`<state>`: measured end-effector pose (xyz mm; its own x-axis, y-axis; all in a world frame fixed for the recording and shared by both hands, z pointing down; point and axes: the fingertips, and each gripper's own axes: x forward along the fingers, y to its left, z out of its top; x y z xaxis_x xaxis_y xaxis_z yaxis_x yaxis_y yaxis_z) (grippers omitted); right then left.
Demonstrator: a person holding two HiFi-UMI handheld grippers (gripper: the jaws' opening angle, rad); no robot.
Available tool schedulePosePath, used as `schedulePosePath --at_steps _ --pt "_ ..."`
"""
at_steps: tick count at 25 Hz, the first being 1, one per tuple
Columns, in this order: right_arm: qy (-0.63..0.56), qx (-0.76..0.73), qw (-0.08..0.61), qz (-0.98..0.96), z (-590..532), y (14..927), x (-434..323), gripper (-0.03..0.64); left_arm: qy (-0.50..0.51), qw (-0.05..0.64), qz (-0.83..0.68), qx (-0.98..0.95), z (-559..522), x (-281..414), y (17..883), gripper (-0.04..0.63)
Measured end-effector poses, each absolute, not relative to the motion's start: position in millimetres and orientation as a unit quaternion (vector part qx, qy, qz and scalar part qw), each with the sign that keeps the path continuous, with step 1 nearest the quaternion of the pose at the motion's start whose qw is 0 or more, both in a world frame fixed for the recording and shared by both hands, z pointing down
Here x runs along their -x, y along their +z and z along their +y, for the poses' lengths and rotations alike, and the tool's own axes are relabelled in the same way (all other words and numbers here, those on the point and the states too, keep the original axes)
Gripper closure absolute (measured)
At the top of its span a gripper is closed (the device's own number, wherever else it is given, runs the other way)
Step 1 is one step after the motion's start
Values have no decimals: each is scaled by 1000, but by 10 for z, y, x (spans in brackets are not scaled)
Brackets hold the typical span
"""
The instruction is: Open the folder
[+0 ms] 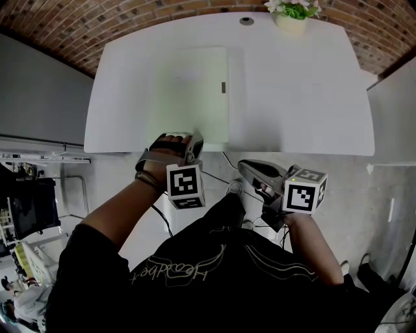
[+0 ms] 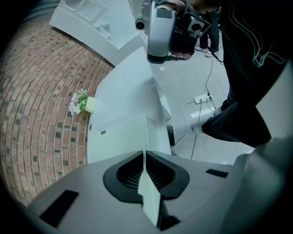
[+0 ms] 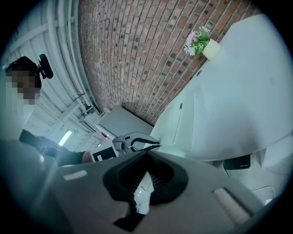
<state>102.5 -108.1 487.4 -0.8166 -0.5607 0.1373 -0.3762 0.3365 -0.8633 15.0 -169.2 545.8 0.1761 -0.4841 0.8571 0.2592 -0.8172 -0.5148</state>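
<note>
Pale green, the one folder (image 1: pixel 192 91) lies on the white table (image 1: pixel 299 97). A small dark label (image 1: pixel 223 87) on the folder's right edge is too small to read. The left gripper (image 1: pixel 190 142) is clamped on the folder's near edge, and its own view shows the thin cover pinched between the pads. The right gripper (image 1: pixel 252 170) hangs right of the folder, off the table, with its jaws together on nothing. There are two marker cubes (image 1: pixel 184 185) and one flowerpot (image 1: pixel 290 16), which stands beyond the folder. Script on the black shirt (image 1: pixel 195 279) can't be read. Only the left gripper view shows a power strip (image 2: pixel 201 98).
</note>
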Motion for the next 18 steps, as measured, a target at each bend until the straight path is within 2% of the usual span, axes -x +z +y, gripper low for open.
schedulePosePath --at_steps 18 --pt "-467 315 50 825 -1422 5071 -892 614 -611 270 97 737 -1762 -129 5303 581"
